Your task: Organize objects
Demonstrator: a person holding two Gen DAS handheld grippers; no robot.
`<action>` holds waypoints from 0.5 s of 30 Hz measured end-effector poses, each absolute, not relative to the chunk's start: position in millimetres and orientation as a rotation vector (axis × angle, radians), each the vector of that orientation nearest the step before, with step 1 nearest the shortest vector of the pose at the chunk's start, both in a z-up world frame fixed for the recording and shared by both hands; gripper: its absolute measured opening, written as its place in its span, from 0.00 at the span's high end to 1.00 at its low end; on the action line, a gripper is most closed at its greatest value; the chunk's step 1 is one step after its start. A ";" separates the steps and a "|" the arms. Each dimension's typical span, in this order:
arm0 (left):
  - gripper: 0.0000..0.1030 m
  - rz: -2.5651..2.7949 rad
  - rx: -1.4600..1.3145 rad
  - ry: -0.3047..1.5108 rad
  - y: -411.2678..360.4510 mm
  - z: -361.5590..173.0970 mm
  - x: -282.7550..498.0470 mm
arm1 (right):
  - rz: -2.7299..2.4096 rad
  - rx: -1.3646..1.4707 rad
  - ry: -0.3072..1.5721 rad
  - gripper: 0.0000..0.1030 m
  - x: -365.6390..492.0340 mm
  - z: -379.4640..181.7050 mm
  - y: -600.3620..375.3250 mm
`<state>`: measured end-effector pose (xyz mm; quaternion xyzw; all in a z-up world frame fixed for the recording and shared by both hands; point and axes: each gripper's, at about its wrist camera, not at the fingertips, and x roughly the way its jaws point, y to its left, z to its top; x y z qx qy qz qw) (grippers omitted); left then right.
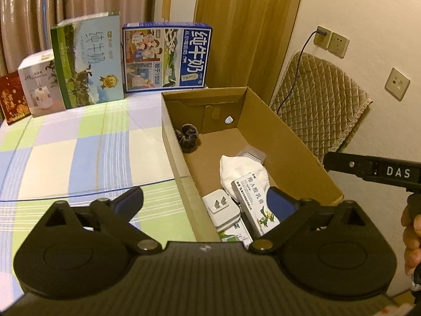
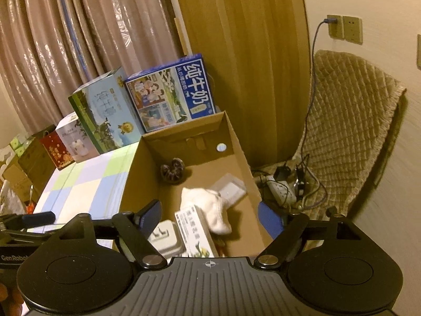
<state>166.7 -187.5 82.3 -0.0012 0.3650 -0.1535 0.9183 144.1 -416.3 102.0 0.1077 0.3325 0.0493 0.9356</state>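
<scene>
Inside cardboard box (image 1: pixel 289 137), half-hidden white adapter (image 1: pixel 222 208), soft sock (image 1: pixel 236 168); left gripper (image 1: pixel 205 201), right gripper (image 2: pixel 210 217) both agape, empty.

The left tongs (image 1: pixel 205 200) stand spread wide, blue pads far apart with nothing pinched between them, angled downward. The right tongs (image 2: pixel 210 217) are also parted and empty, tilted down alike. A hand (image 1: pixel 411 239) grips the right tongs' handle.

The blue milk carton box (image 1: pixel 167 56) reads "纯牛奶" (with "1956" smaller); the white appliance box (image 1: pixel 40 84) "J10"; the black right gripper (image 1: pixel 373 171) bar "DAS".
</scene>
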 end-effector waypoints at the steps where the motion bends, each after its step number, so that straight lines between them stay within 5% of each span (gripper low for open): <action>1: 0.01 -0.312 0.004 0.742 -186.8 84.2 161.4 | 0.098 0.219 0.680 0.19 138.8 103.6 -416.3; 15: 0.01 -0.259 -0.005 0.722 -177.1 100.5 100.2 | 0.093 0.147 0.687 0.03 74.9 122.4 -403.7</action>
